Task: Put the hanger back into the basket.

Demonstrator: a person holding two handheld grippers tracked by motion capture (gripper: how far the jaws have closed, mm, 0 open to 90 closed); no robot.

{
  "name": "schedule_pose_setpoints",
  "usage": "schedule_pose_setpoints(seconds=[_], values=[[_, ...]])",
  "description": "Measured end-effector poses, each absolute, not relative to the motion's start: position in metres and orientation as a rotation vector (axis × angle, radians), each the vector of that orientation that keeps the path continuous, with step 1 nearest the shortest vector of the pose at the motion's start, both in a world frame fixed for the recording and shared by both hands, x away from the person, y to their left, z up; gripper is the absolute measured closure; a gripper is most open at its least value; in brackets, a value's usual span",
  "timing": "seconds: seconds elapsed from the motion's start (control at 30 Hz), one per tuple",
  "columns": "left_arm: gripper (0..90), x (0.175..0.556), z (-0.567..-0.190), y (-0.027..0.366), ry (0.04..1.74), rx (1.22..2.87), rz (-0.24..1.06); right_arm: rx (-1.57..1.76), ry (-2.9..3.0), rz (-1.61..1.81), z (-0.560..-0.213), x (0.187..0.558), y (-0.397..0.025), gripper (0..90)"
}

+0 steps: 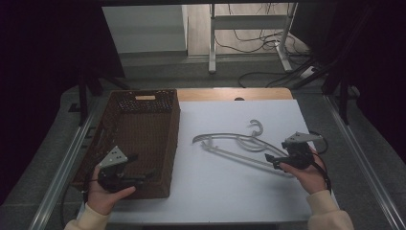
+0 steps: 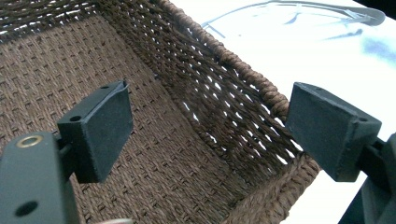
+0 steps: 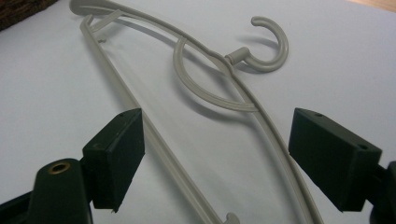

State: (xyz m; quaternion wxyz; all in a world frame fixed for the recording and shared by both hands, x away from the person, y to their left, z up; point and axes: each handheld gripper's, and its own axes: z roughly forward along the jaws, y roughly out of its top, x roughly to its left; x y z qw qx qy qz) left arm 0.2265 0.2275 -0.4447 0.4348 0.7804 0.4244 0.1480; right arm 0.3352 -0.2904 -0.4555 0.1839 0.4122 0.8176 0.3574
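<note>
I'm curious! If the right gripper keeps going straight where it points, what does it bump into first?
Probably the hanger. The right gripper is open, its jaws straddling the hanger's two bars on the white table. Depth is hard to judge, so it might touch the table surface at the same time.

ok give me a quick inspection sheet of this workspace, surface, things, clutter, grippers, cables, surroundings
surface: white tabletop, bare wood strip at the far edge
job's things: brown woven rectangular basket on the left, nothing seen inside; pale grey plastic clothes hanger lying flat beside it, hook toward the far side
clutter: nothing seen
grippers: left gripper open, over the basket's near end; right gripper open, jaws either side of the hanger's near arm, not closed on it
cables: black cable trailing from the right gripper; loose cables on the floor beyond
surroundings: white desk frame behind the table, dark curtains at both sides
</note>
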Motion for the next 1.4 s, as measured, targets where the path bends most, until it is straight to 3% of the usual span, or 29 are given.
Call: schedule_pose_setpoints(seconds=[0.93,1.27,1.4], values=[[16.3,0.228,-0.445,0.227,1.06,1.943,0.375,1.247,2.393,0.867,-0.475,0.41,-0.277,24.6],[16.3,0.228,-0.444,0.228,1.059,1.941,0.374,1.225,2.46,0.768,-0.48,0.431,-0.262,33.5],[16.3,0.227,-0.444,0.229,1.059,1.939,0.374,1.204,2.494,0.705,-0.484,0.437,-0.257,40.8]])
